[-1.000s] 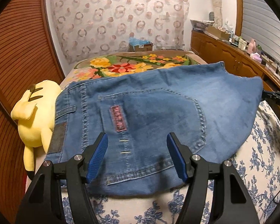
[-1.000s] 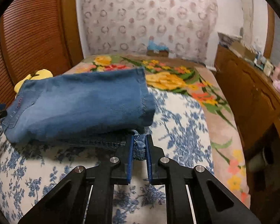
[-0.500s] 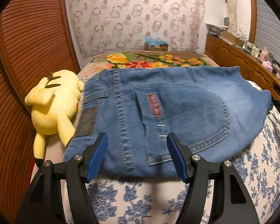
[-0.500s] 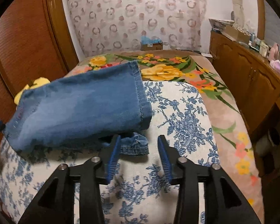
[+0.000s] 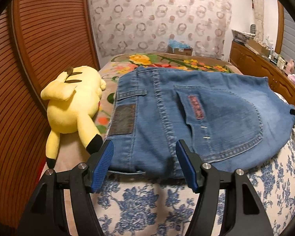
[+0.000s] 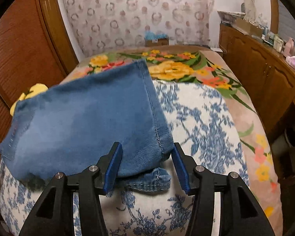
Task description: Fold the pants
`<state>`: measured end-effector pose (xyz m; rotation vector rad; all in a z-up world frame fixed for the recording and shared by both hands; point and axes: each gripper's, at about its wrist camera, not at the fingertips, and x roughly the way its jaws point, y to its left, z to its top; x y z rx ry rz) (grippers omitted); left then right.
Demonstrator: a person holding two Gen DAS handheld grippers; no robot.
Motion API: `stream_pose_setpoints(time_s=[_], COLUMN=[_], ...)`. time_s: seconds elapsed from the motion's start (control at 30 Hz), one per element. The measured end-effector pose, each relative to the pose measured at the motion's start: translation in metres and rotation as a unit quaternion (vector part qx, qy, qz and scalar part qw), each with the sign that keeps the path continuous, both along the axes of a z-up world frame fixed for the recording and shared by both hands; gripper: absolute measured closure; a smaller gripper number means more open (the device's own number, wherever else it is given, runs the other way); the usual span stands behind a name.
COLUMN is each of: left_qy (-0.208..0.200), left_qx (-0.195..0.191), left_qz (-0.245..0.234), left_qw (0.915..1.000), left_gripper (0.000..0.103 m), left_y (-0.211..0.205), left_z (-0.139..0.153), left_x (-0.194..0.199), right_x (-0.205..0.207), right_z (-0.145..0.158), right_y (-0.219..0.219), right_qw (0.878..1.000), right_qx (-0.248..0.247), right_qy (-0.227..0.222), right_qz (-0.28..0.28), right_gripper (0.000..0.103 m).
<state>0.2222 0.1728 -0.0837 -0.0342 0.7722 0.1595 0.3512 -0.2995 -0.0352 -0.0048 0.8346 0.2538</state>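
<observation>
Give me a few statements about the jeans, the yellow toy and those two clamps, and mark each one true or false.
1. The jeans lie folded on the bed. True.
2. The left hand-held gripper is clamped on the denim. False: it is open.
3. The yellow plush toy sits on top of the jeans. False: it lies beside them, at the waistband end.
4. The right hand-held gripper is open at the hem end. True.

Left claw [image 5: 144,164] spread wide; right claw [image 6: 146,167] spread wide.
</observation>
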Motion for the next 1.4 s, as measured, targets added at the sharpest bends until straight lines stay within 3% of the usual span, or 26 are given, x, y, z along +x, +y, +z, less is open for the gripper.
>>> stream_pose_setpoints(time_s=[0.27, 0.5, 0.63, 0.9, 1.03, 1.17, 1.3, 1.37, 1.4], left_qy=[0.015, 0.025, 0.030, 0.032, 0.045, 0.048, 0.041, 0.033, 0.030], left_qx=[0.003, 0.000, -0.001, 0.003, -0.010, -0.023, -0.020, -0.024, -0.023], left_qz=[0.013, 0.020, 0.022, 0.026, 0.026, 0.032, 0.026, 0.016, 0.014], left_qw=[0.9998, 0.9995, 0.9993, 0.9991, 0.9986, 0.9981, 0.9986, 0.9990, 0.9992], left_gripper=[0.037, 0.037, 0.037, 0.037, 0.037, 0.037, 0.060, 0.079, 0.082], left_y=[0.012, 0.018, 0.021, 0.024, 0.028, 0.030, 0.025, 0.021, 0.020], left_z=[-0.013, -0.022, -0.025, -0.023, -0.031, -0.032, -0.029, -0.024, -0.022], left_x=[-0.002, -0.003, -0.002, 0.002, 0.009, 0.011, 0.010, 0.007, 0.006], right_x=[0.002, 0.003, 0.003, 0.003, 0.001, -0.003, -0.006, -0.008, -0.010], right_z=[-0.010, -0.006, -0.007, -0.012, -0.013, -0.012, -0.011, -0.009, -0.007], right_y=[0.001, 0.003, 0.002, -0.002, -0.001, 0.007, 0.007, 0.003, 0.002], right_qw=[0.999, 1.000, 1.000, 0.999, 0.999, 0.998, 0.998, 0.998, 0.998], right_qx=[-0.010, -0.005, -0.006, -0.009, -0.002, -0.004, 0.002, 0.008, 0.011], right_qy=[0.031, 0.027, 0.025, 0.015, 0.017, 0.009, -0.003, -0.015, -0.020], right_qz=[-0.010, -0.004, 0.009, 0.029, 0.041, 0.056, 0.060, 0.056, 0.053], right_gripper=[0.049, 0.049, 0.058, 0.065, 0.081, 0.088, 0.090, 0.091, 0.091])
